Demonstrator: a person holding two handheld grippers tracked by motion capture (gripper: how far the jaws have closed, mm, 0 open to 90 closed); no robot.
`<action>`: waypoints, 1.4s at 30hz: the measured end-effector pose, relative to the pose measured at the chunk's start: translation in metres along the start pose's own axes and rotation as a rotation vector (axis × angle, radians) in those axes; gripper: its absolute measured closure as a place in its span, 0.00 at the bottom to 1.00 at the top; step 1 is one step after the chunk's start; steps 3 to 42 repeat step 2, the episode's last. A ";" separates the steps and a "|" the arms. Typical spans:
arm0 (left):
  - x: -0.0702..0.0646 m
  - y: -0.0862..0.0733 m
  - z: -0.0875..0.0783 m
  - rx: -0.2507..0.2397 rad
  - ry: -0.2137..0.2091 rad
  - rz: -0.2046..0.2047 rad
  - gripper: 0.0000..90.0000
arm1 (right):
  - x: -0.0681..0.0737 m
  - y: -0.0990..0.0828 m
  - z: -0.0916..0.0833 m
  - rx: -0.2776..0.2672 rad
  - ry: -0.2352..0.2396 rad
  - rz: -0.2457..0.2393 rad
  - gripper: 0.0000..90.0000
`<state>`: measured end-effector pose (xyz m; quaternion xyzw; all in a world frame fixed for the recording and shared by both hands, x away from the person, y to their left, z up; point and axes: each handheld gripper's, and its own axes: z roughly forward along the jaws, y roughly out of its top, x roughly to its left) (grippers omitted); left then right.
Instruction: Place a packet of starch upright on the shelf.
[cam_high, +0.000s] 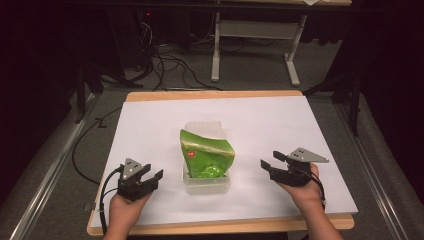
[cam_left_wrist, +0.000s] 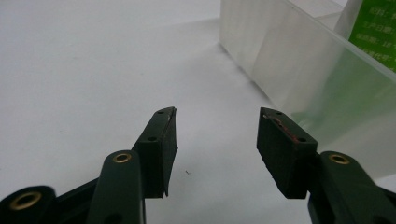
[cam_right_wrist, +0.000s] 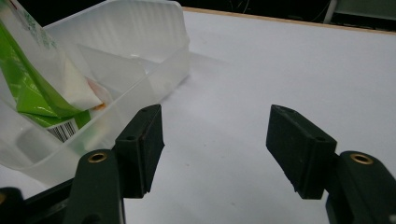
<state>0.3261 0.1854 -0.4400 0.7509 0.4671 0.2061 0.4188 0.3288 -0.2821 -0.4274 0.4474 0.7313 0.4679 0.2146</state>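
Green bag (cam_high: 206, 150), soft and crinkly, standing tilted in a clear tub (cam_high: 206, 186) near the middle of the white surface (cam_high: 280, 125). Probably light and a bit slippery; likely to squash if squeezed hard. Best to pinch at the flat top edge, or to lift the tub by its stiff rim. Thin plastic tub, maybe easy to bend. Left gripper (cam_high: 150, 176) just beside the tub, fingers (cam_left_wrist: 161, 140) spread wide, holding nothing. Right gripper (cam_high: 272, 161) near the other side, fingers (cam_right_wrist: 142, 140) also wide apart and bare.
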 end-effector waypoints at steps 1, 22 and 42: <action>0.000 0.000 0.000 -0.002 -0.002 -0.005 0.53 | -0.001 0.000 0.000 -0.006 -0.001 0.009 0.41; 0.001 0.000 -0.001 -0.003 -0.002 -0.009 0.54 | -0.002 0.001 -0.001 -0.009 -0.002 0.009 0.41; 0.001 0.000 -0.001 -0.003 -0.002 -0.009 0.54 | -0.002 0.001 -0.001 -0.009 -0.002 0.009 0.41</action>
